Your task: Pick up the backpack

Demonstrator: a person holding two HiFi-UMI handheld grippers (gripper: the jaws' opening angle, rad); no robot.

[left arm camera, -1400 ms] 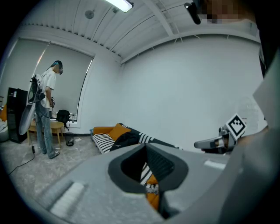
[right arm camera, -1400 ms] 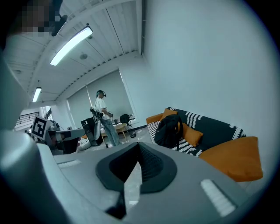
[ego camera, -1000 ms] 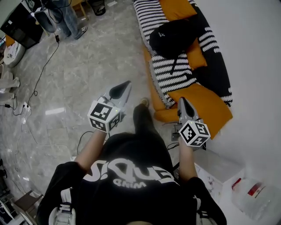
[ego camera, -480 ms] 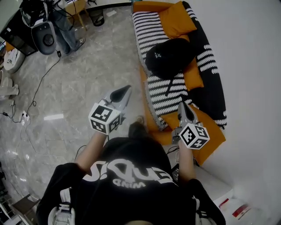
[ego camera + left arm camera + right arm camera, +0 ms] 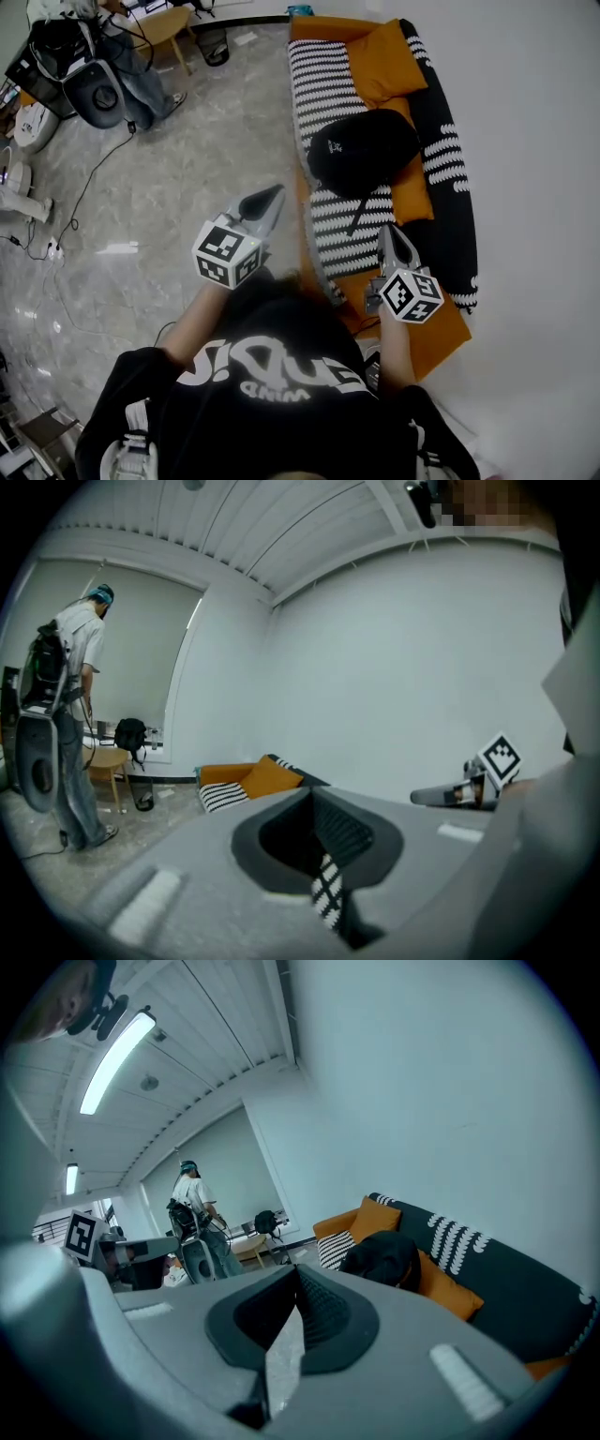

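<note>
The black fabric backpack (image 5: 361, 150) lies on the long orange sofa (image 5: 441, 333) in the upper right of the frame, just below a square orange cushion (image 5: 384, 61). My left tool (image 5: 273, 191) sits near frame centre over the grey marble floor (image 5: 187, 159), left of the sofa. My right tool (image 5: 391, 232) is lower right, over the sofa's seat, below the backpack and apart from it. A person (image 5: 141, 61) stands upper left.

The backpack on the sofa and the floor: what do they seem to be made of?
Backpack: soft black fabric, probably nylon or polyester, matte; it slumps into a rounded shape and shows no shine. Floor: polished stone or marble-look tile, glossy; it has grey veining and a bright light reflection.
</note>
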